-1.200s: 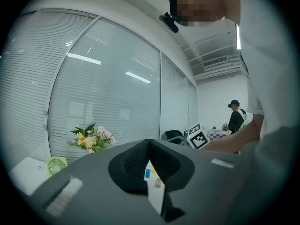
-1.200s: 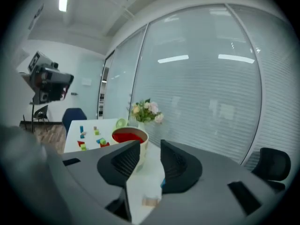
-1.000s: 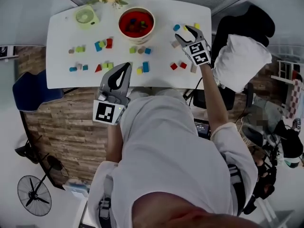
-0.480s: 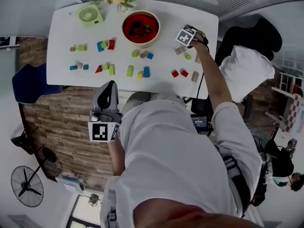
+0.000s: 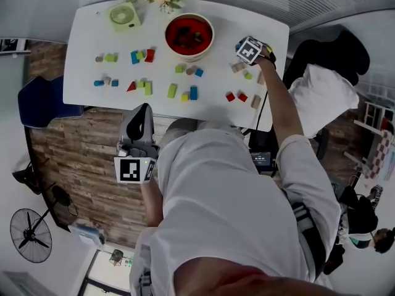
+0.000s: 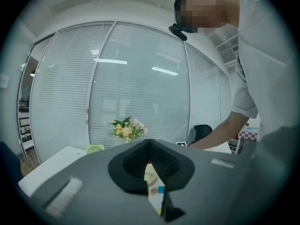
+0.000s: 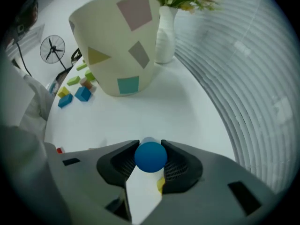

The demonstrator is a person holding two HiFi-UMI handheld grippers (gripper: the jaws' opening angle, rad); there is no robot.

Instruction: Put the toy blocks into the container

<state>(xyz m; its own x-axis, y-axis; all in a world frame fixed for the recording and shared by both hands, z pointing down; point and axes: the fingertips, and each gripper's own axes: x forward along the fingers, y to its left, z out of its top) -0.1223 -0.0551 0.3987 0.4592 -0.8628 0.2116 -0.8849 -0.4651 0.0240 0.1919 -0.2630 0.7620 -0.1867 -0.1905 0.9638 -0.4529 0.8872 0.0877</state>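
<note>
The container, a cream bowl (image 7: 117, 46) with coloured shapes on its wall and a red inside, stands at the back of the white table (image 5: 86, 48), its rim (image 5: 166, 36) left of my right gripper (image 5: 252, 49). That gripper points steeply down at the table's far right. Its jaws have just been closing, and in the right gripper view the right gripper (image 7: 150, 157) is shut on a round blue block (image 7: 150, 154), with a yellow block (image 7: 161, 184) just below. My left gripper (image 5: 145, 108) hangs off the table's near edge; the left gripper (image 6: 149, 143) has its tips together, holding nothing.
Several loose blocks lie across the table, among them a red one (image 5: 149, 55), a green one (image 5: 171, 90) and a red pair (image 5: 236, 96). A green fan (image 5: 122, 15) and a flower vase (image 7: 164, 36) stand at the back. A blue chair (image 5: 40, 103) sits left, a cushioned chair (image 5: 321, 91) right.
My right gripper has dropped steeply onto the table at the far right and taken the blue block. The left gripper has drawn back from the table's near edge toward the person's body.
</note>
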